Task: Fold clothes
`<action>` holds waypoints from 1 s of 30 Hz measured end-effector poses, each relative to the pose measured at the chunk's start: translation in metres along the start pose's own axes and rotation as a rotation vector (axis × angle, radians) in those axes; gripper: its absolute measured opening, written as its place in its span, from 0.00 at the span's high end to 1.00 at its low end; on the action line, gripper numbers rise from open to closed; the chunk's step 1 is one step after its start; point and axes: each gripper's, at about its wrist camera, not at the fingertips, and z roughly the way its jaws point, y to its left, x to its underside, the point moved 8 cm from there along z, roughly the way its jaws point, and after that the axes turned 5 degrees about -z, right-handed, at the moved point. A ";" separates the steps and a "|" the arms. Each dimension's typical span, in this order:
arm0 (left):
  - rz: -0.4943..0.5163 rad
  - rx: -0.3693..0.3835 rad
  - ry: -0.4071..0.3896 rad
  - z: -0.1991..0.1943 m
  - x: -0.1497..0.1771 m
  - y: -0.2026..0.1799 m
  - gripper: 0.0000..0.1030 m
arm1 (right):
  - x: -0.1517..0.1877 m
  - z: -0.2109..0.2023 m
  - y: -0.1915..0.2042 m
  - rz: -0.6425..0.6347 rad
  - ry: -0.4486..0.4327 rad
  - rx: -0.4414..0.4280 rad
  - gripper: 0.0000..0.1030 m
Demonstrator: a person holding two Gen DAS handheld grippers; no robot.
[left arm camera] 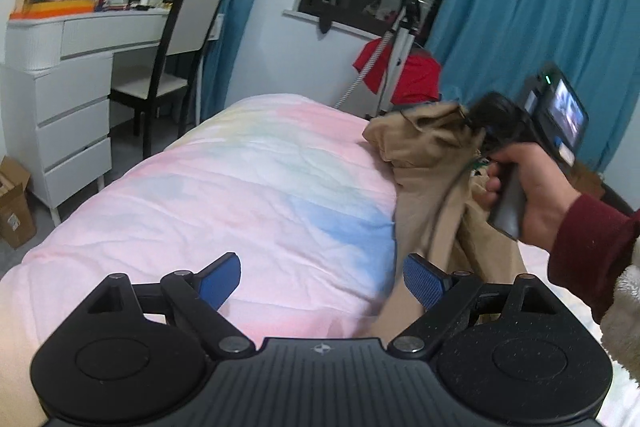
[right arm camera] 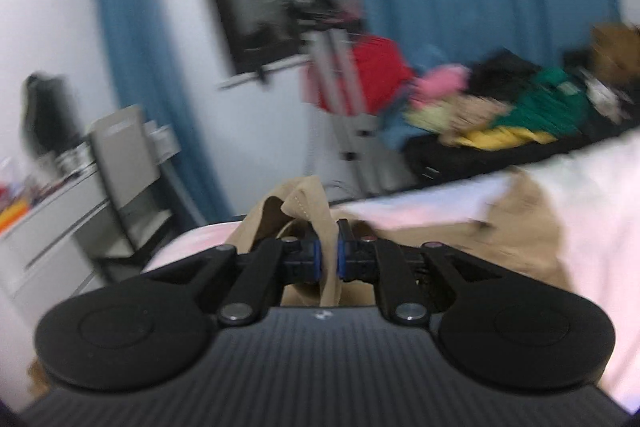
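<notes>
Left wrist view first: my left gripper [left arm camera: 322,281] hangs over the bed [left arm camera: 224,195] with its jaws spread wide, blue pads [left arm camera: 424,283] far apart and nothing between them. The pastel pink-and-blue quilt fills the middle of the frame. Off to the right, the tan garment [left arm camera: 432,163] is lifted above the quilt, bunched at the top and draping down past my right-hand pad. The right hand [left arm camera: 532,191], in a dark red sleeve, grips the handle of the right gripper [left arm camera: 476,115], whose nose is buried in the top of that bunch. Behind the bed I see a white dresser [left arm camera: 72,95], a dark chair [left arm camera: 172,67] and blue curtains [left arm camera: 532,27].

Right wrist view, quite blurred: the jaws are drawn nearly together, clamping a fold of the tan garment [right arm camera: 304,203] between the pads. More of it trails right across the pale bedding. Further back, a heap of mixed clothes [right arm camera: 512,115] sits in a dark suitcase.
</notes>
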 end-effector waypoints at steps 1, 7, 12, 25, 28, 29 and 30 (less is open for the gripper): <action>0.009 0.005 0.003 0.001 0.002 -0.003 0.12 | 0.004 0.001 -0.019 0.040 0.014 0.020 0.89; 0.073 0.010 0.032 0.016 0.015 -0.022 0.12 | 0.053 0.014 -0.104 0.220 0.111 0.088 0.88; 0.103 0.017 0.055 0.028 0.025 -0.035 0.12 | 0.072 0.017 -0.117 0.195 0.157 0.063 0.65; 0.108 0.012 0.085 0.038 0.033 -0.038 0.12 | 0.043 -0.007 -0.064 -0.279 0.055 -0.148 0.41; 0.108 0.016 0.096 0.041 0.035 -0.040 0.12 | 0.047 0.018 -0.049 -0.348 0.116 -0.146 0.43; 0.114 0.017 0.098 0.042 0.036 -0.041 0.12 | 0.049 0.026 -0.046 -0.366 0.134 -0.139 0.43; 0.119 0.017 0.100 0.043 0.037 -0.042 0.12 | 0.052 0.033 -0.044 -0.384 0.153 -0.135 0.43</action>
